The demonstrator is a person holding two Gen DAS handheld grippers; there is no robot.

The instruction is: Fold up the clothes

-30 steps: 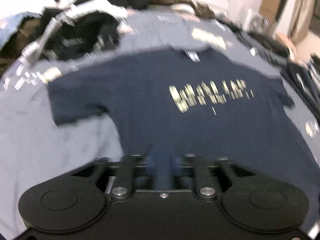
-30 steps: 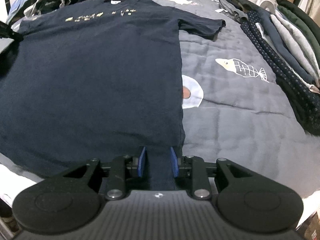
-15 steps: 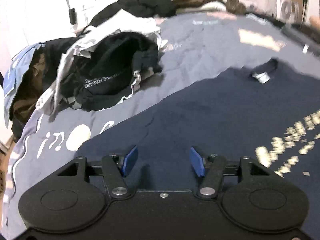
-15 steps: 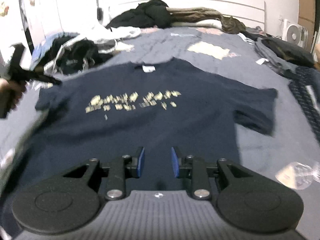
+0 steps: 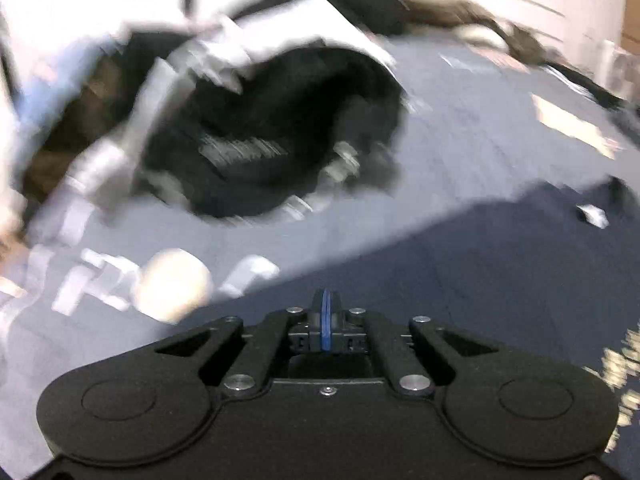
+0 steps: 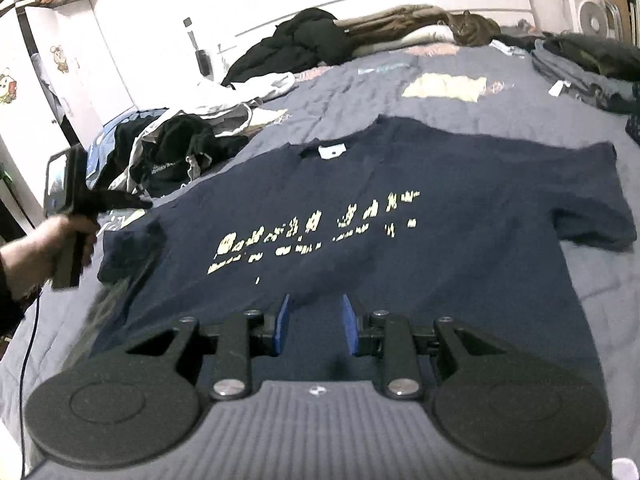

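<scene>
A navy T-shirt (image 6: 400, 208) with pale print lies flat, face up, on a grey-blue bedspread (image 6: 500, 108). My right gripper (image 6: 314, 324) is open and empty, low over the shirt's lower middle. My left gripper (image 5: 327, 312) is shut with its blue pads together, over the shirt's left shoulder edge (image 5: 460, 264); that view is blurred, and no cloth shows between the pads. In the right wrist view the left gripper (image 6: 132, 200) is hand-held just above the left sleeve (image 6: 128, 252).
A heap of black and white clothes (image 6: 180, 148) lies left of the shirt and shows blurred in the left wrist view (image 5: 280, 132). Dark clothes (image 6: 592, 64) lie at the right. A cat (image 6: 472, 30) and blankets sit at the headboard.
My left gripper has gone from open to shut and moved up-left to the sleeve edge. My right gripper let go of the hem a second ago and has since lifted, staying open.
</scene>
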